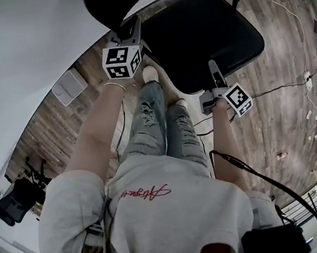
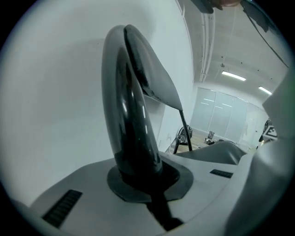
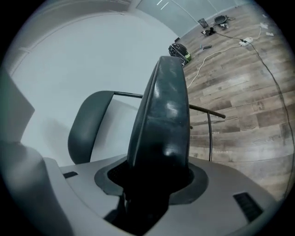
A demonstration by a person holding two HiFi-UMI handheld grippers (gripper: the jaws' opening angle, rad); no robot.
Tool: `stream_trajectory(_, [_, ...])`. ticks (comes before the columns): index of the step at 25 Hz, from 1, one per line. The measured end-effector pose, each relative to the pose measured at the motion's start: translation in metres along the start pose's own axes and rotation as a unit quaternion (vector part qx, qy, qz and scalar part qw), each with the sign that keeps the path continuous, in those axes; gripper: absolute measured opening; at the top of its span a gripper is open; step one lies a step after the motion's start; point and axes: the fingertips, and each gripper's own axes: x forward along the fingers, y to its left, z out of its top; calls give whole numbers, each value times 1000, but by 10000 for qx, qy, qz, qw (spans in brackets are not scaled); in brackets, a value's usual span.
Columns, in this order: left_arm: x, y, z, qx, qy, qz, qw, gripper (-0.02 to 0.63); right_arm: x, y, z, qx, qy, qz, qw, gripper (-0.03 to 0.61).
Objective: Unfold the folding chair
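Overhead, we see unreadable red script on our sweatshirt [image 1: 158, 210]. Only the gripper views show the left gripper [image 1: 132, 30] with jaws clenched on the backrest [image 2: 131, 120], and the right gripper [image 1: 213, 67] grasping the seat [image 3: 163, 120].

Unreadable red script [image 1: 146, 193] on the grey sweatshirt [image 1: 176, 219]

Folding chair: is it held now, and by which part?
Yes: the left hand-held gripper clamps the edge of the backrest, the right hand-held gripper the near edge of the seat.
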Motion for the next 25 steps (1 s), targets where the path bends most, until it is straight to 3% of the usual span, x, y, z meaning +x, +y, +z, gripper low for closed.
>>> stream_trajectory(2, [0, -1, -12, -65, -54, 185, 9998, 18, -13, -33, -5, -64, -50, 202, 9998, 209])
stream_trajectory(5, [-2, -9, -22, -160, -398, 228, 9988, 17, -25, -70, -6, -380, -51, 855, 9956, 212])
stream_trajectory(9, [-2, -24, -45, -232, -656, -443, 9966, 19, -33, -124, -21, -42, -95, 1337, 9910, 226])
stream_trajectory(12, [-9, -41, -47, -32, -906, -804, 9926, 23, -36, -134, -24, -29, -328, 1804, 9830, 225])
stream_trajectory(16, [-27, -77, -56, 319, -1013, -1018, 9891, 29, -50, -167, -30, 121, -547, 1887, 9804, 229])
stream_trajectory(19, [-40, -101, -70, 572, -1054, -955, 9882, 31, -58, -198, -41, 291, -494, 1895, 9802, 241])
stream_trajectory(25, [-50, -112, -79, 581, -1241, -790, 9874, 29, -60, -208, -43, 164, -636, 2283, 9714, 242])
